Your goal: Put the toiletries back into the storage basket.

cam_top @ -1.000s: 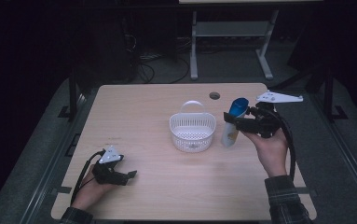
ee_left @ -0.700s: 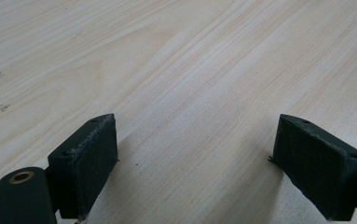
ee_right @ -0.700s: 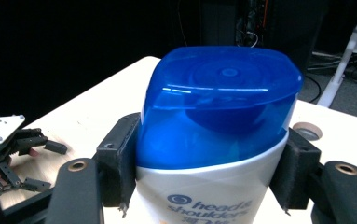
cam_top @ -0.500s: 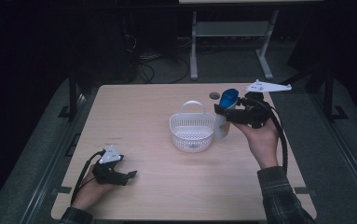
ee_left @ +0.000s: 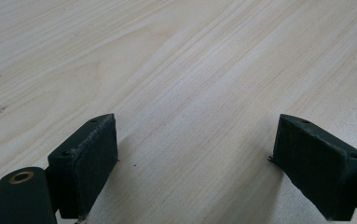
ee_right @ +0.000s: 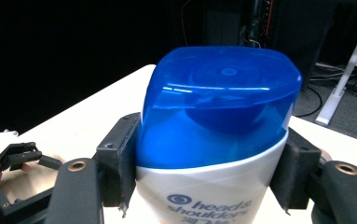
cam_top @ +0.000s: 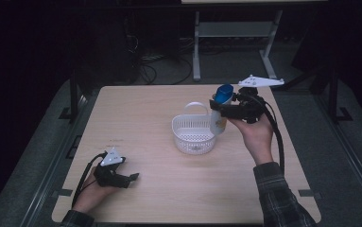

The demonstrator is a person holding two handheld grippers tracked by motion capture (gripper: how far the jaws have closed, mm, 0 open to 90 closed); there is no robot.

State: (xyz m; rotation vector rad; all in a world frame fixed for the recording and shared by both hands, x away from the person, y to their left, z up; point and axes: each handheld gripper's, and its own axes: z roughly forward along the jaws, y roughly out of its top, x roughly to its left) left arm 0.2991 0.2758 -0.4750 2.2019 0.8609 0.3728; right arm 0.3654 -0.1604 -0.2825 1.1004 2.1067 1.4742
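Blue-capped shampoo bottle (cam_top: 219, 113) is pinched upright by the right tool (cam_top: 215, 107), lifted just beside the white basket (cam_top: 193, 133), at its right rim. Well apart from the basket, the left tool (cam_top: 132, 178) is rested on the wooden surface (cam_top: 136, 118), spread and empty.

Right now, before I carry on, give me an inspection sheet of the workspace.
Surface: light wooden table, lying flat, a round hole near its far edge.
Job's things: shampoo bottle, white with a blue cap, held above the table beside the white perforated basket; basket upright, handle raised.
Clutter: nothing seen.
Grippers: right gripper shut on the bottle just below the cap; left gripper open, nothing between its jaws, low over the table's near left part.
Cables: one black cable trails from each gripper; more cables on the floor beyond the table.
Surroundings: dark room, a white table frame behind.
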